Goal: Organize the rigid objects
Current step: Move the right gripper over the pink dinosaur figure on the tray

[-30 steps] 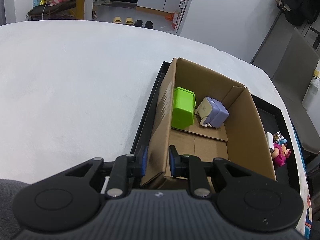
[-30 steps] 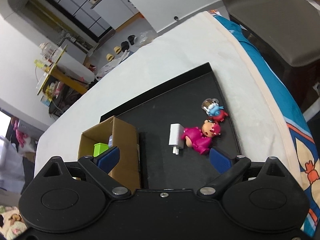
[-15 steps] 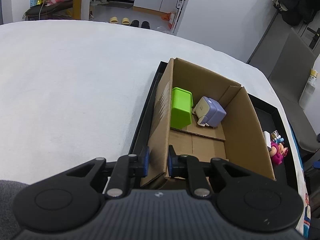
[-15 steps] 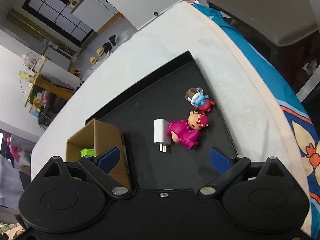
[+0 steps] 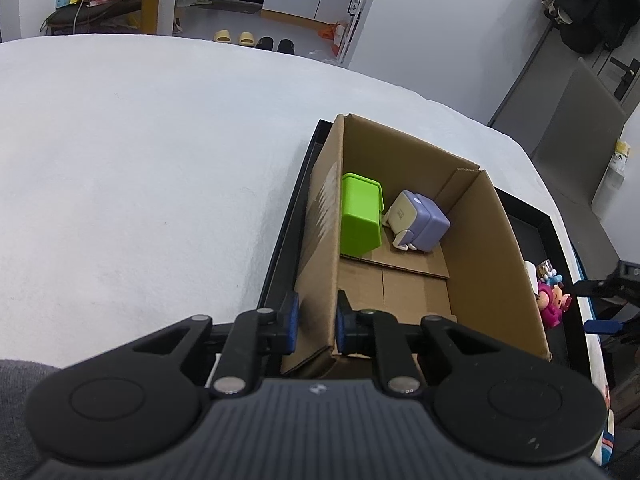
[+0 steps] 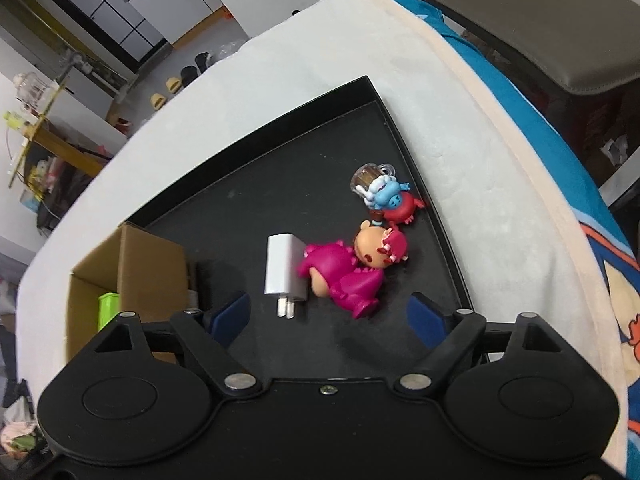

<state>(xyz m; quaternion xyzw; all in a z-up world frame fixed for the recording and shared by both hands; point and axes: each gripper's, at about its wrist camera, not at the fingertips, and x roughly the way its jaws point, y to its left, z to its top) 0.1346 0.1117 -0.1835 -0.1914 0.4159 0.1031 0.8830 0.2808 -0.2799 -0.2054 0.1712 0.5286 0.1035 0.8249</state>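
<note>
My left gripper (image 5: pixel 316 322) is shut on the near left wall of the cardboard box (image 5: pixel 320 240), which stands in a black tray (image 5: pixel 286 236). Inside the box lie a green block (image 5: pixel 359 216) and a purple and white cube (image 5: pixel 420 222). My right gripper (image 6: pixel 328 314) is open and empty, low over the tray (image 6: pixel 280 160). Just beyond its fingers lie a white charger plug (image 6: pixel 282 270), a magenta doll figure (image 6: pixel 348 266) and a small blue and red figure (image 6: pixel 390 198). The box also shows in the right wrist view (image 6: pixel 144 264).
The tray sits on a white cloth-covered table (image 5: pixel 140 152). A grey chair (image 6: pixel 540 28) stands past the table's right edge. The magenta doll (image 5: pixel 550 304) and my right gripper's fingers (image 5: pixel 604 324) show at the right of the left wrist view.
My right gripper has come down and closer to the plug and the magenta doll, which now look larger. My left gripper keeps its hold on the box wall.
</note>
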